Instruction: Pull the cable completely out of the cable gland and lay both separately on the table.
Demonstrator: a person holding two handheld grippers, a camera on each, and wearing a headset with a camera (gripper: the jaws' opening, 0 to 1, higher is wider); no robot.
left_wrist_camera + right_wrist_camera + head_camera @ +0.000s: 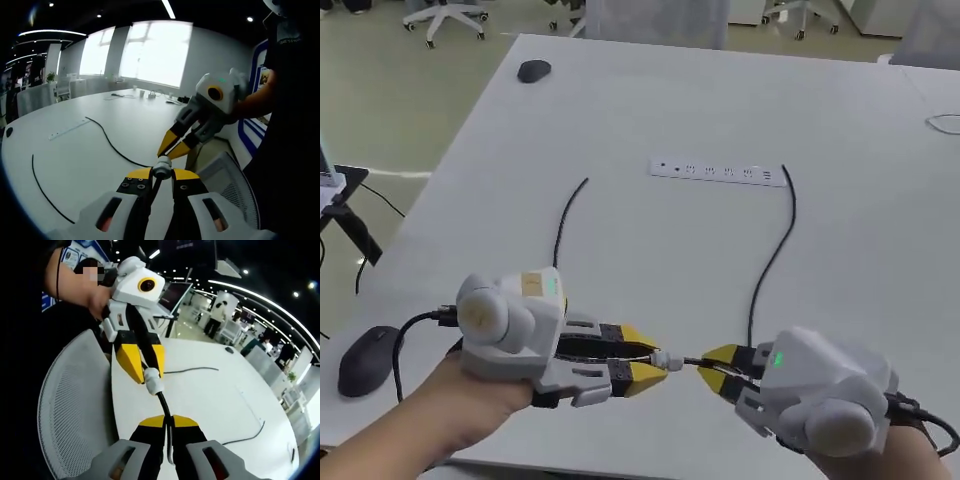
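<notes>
light: bright, even over table [720,110] | source: windows [150,50]; ceiling strips [260,290] | glare: windows blown out | edges: fisheye-bent in gripper views

We could read no text, brand or number. The tan sticker [532,284] on the left gripper [645,362] looked blank. Print on the blue board [257,80] at the far right and on the person's dark shirt [290,37] was too small to read.
</notes>
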